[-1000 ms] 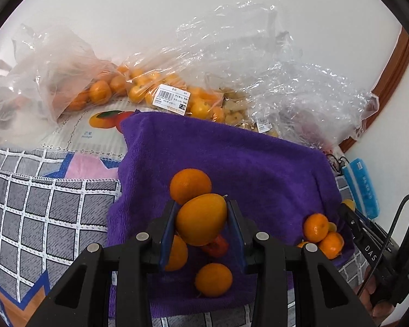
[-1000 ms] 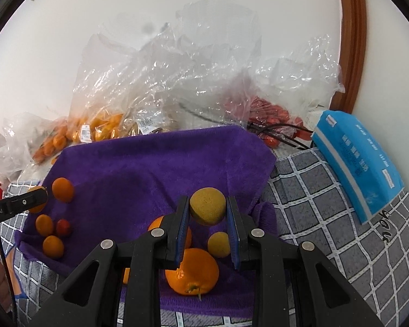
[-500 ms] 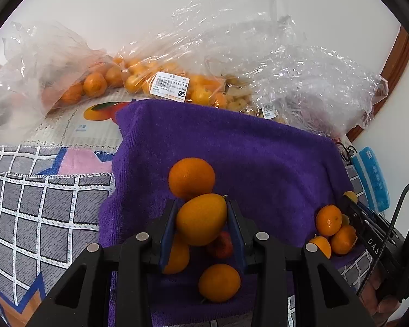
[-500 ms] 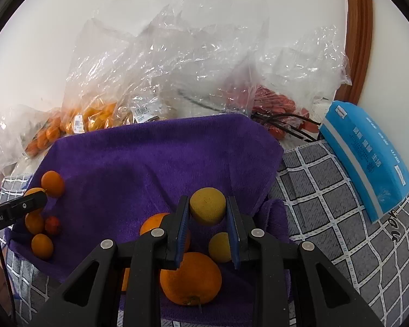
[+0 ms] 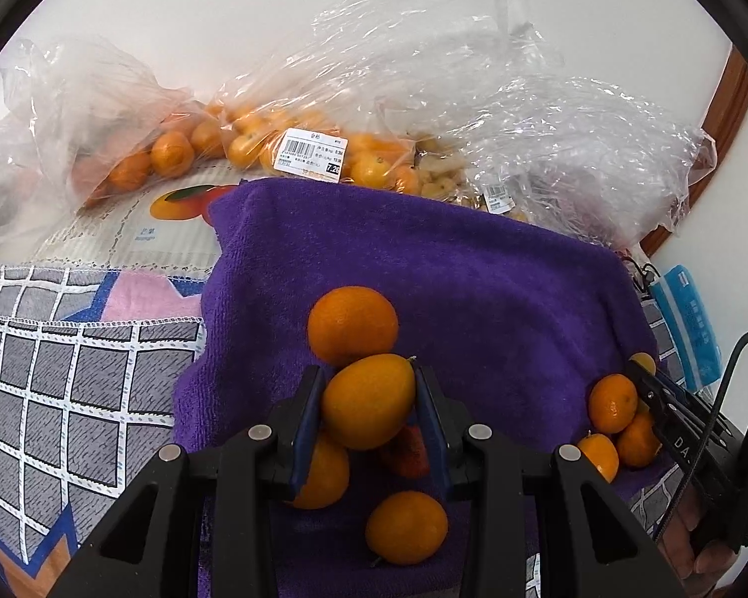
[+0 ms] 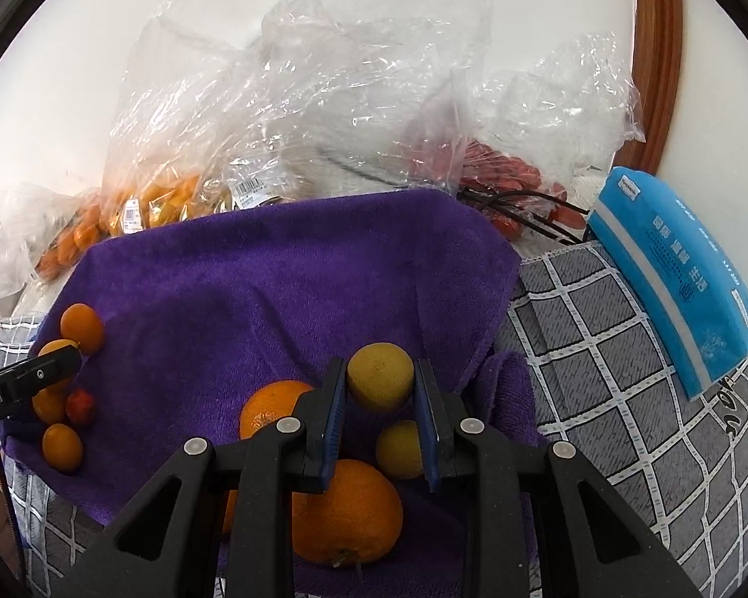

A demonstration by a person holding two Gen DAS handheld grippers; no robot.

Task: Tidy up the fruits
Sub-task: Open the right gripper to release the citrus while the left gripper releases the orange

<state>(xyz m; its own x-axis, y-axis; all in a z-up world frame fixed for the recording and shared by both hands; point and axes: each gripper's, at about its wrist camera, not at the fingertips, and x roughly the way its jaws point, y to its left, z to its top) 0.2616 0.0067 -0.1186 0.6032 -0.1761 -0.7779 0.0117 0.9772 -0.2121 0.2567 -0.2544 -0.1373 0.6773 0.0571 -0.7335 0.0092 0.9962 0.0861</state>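
Observation:
A purple towel (image 5: 473, 289) (image 6: 254, 289) covers the middle of the table. My left gripper (image 5: 368, 398) is shut on an oval orange kumquat (image 5: 369, 401), held just above a cluster of small oranges (image 5: 352, 325) and a red fruit (image 5: 406, 453) on the towel's left part. My right gripper (image 6: 380, 381) is shut on a round yellow-green fruit (image 6: 380, 376) over the towel's right corner, where two larger oranges (image 6: 346, 513) and another yellow fruit (image 6: 399, 448) lie. Each gripper shows at the edge of the other's view.
Clear plastic bags of oranges (image 5: 174, 154), kumquats (image 6: 164, 199) and red fruits (image 6: 503, 174) are piled along the wall behind the towel. A blue tissue pack (image 6: 673, 274) lies right on the grey checked cloth (image 6: 623, 398). A brown wooden frame (image 6: 658, 50) stands at the back right.
Both views have shifted slightly, so the towel and fruits sit a little lower and nearer in frame. Both grips are unchanged.

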